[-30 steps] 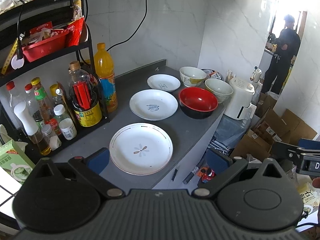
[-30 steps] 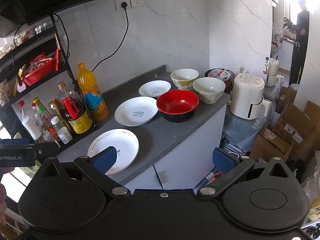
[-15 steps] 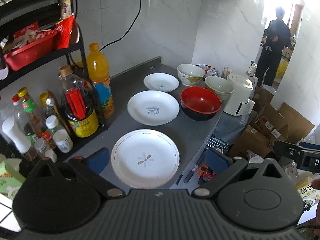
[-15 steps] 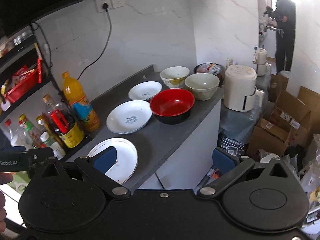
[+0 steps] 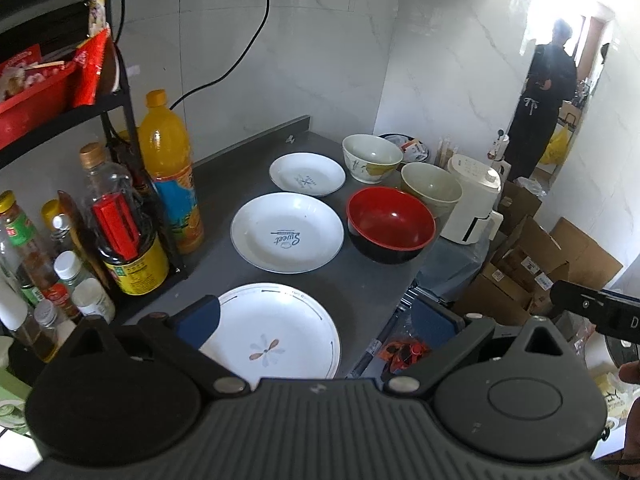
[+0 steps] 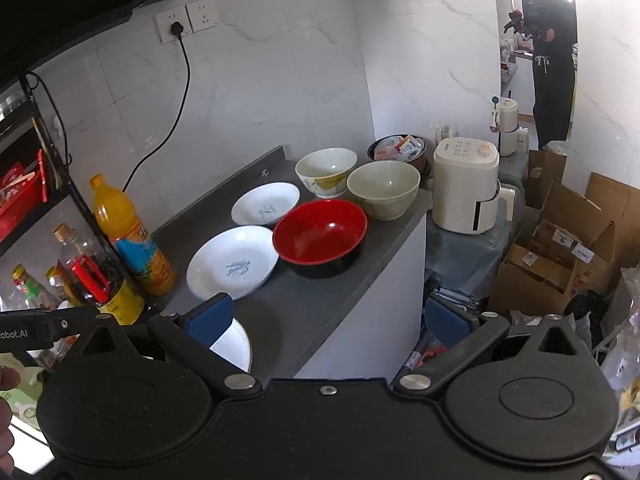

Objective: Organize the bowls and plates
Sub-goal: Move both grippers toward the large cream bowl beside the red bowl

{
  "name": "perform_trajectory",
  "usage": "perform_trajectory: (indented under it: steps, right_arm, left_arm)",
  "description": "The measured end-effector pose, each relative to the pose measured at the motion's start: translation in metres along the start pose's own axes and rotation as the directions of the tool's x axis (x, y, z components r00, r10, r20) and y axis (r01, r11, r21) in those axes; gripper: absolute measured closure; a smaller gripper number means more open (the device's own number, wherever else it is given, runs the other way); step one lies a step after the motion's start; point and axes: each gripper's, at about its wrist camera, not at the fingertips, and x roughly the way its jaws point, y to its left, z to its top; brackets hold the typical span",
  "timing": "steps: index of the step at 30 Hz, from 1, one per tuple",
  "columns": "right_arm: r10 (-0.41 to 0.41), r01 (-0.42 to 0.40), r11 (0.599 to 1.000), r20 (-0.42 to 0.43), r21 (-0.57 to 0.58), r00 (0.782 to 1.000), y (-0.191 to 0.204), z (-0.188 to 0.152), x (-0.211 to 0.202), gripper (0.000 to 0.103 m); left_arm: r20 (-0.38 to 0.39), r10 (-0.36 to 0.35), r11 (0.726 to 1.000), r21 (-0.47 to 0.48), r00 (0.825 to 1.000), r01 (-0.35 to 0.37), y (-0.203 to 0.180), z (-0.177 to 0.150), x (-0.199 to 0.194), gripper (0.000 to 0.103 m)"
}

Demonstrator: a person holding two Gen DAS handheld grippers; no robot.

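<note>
Left wrist view. Your left gripper (image 5: 316,316) hangs above the near end of the grey counter (image 5: 224,184), fingers spread wide, nothing between them. The flower plate (image 5: 276,334) lies right under the left finger, its near rim close to the counter's front edge. Beyond it sits the script plate (image 5: 287,232), then the small plate (image 5: 307,174) near the back. The red bowl (image 5: 390,222) sits just right of the script plate, with the olive bowl (image 5: 431,188) and the white patterned bowl (image 5: 372,157) behind it. All six sit apart; no stack started, so you look to be at the opening approach, likely for the flower plate.

To the left the bottle rack (image 5: 120,216) crowds the plates; the orange bottle (image 5: 170,168) stands near the script plate. Free room is on the right, off the counter edge.

Right wrist view. Your right gripper (image 6: 330,318) is also wide apart and empty, out past the front edge. The red bowl (image 6: 320,236) nearly touches the script plate (image 6: 232,262); the olive bowl (image 6: 383,188) is at the counter's right corner beside the white appliance (image 6: 466,188). Next move calls for a low, flat rim pinch from the open front side.
</note>
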Motion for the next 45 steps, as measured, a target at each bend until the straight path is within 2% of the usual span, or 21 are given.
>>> perform_trajectory:
  steps: [10,15,22,34,38,41,45]
  right_arm:
    - [0.049,-0.05,0.998,-0.022,-0.031,0.999,-0.05,0.045,0.073,0.0]
    - [0.078,-0.08,0.995,-0.046,-0.06,0.996,-0.071,0.073,0.106,0.0]
    - [0.126,-0.134,0.986,-0.078,-0.103,0.989,-0.1,0.102,0.146,0.0]
    - [0.163,-0.174,0.974,-0.086,-0.147,0.983,-0.146,0.139,0.188,0.001]
    - [0.164,-0.173,0.976,-0.081,-0.13,0.983,-0.161,0.147,0.201,0.002]
    - [0.167,-0.175,0.978,-0.082,-0.11,0.983,-0.171,0.151,0.212,0.01]
    - [0.164,-0.171,0.983,-0.098,-0.064,0.982,-0.184,0.15,0.228,0.017]
  left_arm:
    - [0.025,0.016,0.999,-0.037,1.0,-0.015,-0.043,0.042,0.064,0.002]
    - [0.036,0.031,0.995,-0.097,0.999,-0.027,-0.072,0.071,0.094,0.002]
    - [0.034,0.085,0.986,-0.147,0.996,-0.079,-0.104,0.103,0.13,0.002]
    - [0.01,0.114,0.981,-0.157,0.993,-0.111,-0.15,0.138,0.182,0.003]
    - [0.012,0.086,0.981,-0.173,0.996,-0.083,-0.157,0.143,0.199,0.003]
    - [0.016,0.07,0.983,-0.172,0.997,-0.066,-0.162,0.147,0.212,0.004]
    - [0.001,0.066,0.984,-0.168,0.998,-0.065,-0.167,0.152,0.23,0.012]
